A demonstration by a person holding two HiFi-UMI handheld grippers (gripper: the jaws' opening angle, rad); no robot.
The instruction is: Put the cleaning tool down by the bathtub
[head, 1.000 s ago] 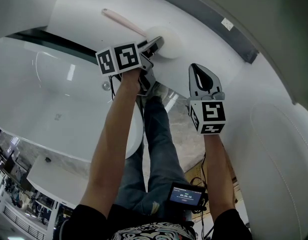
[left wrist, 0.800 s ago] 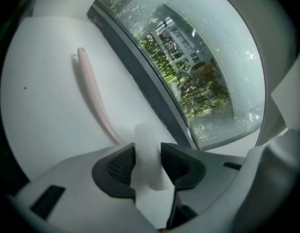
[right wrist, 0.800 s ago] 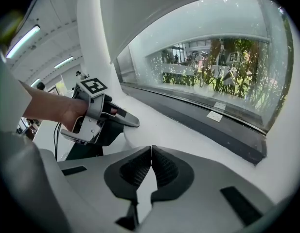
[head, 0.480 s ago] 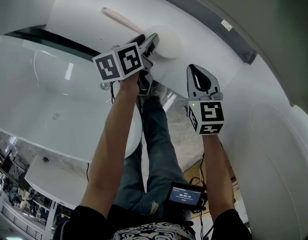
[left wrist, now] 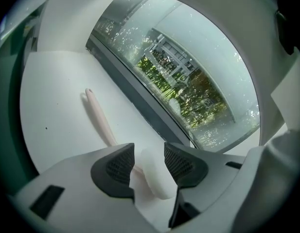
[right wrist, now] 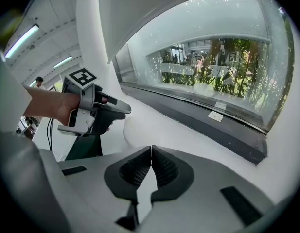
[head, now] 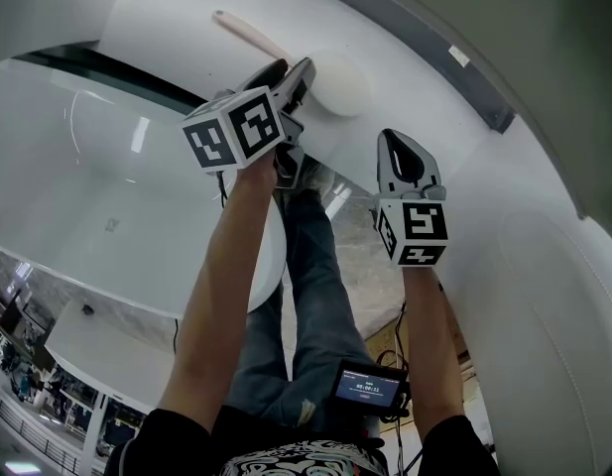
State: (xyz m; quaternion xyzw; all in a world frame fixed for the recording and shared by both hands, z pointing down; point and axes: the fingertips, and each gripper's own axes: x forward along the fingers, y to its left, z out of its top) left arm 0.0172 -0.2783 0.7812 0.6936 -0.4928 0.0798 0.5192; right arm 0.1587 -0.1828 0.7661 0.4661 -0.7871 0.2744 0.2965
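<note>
The cleaning tool (head: pixel 339 84) is lying on the white ledge (head: pixel 177 13) beside the bathtub (head: pixel 97 196). Its pale pink handle is pointing away towards the ledge's far edge and its round white head is nearest the person. In the head view the left gripper's tips are covering the spot where handle meets head. In the left gripper view that joint is likewise sitting behind one jaw, so only the far stretch of the handle and part of the head are showing.

The left gripper (head: pixel 292 67) is angling down at the ledge on an outstretched forearm. Its jaws have just been opening and are standing wide, with the white head between them and not clamped. A gap is showing beside one pad; contact at the other is hard to judge.

The right gripper (head: pixel 393 139) is hovering just beside it, nearer the ledge's near edge. It is also tilting downward, its jaws pressed together on nothing. The bathtub's rim is running out of frame on the left.
</note>
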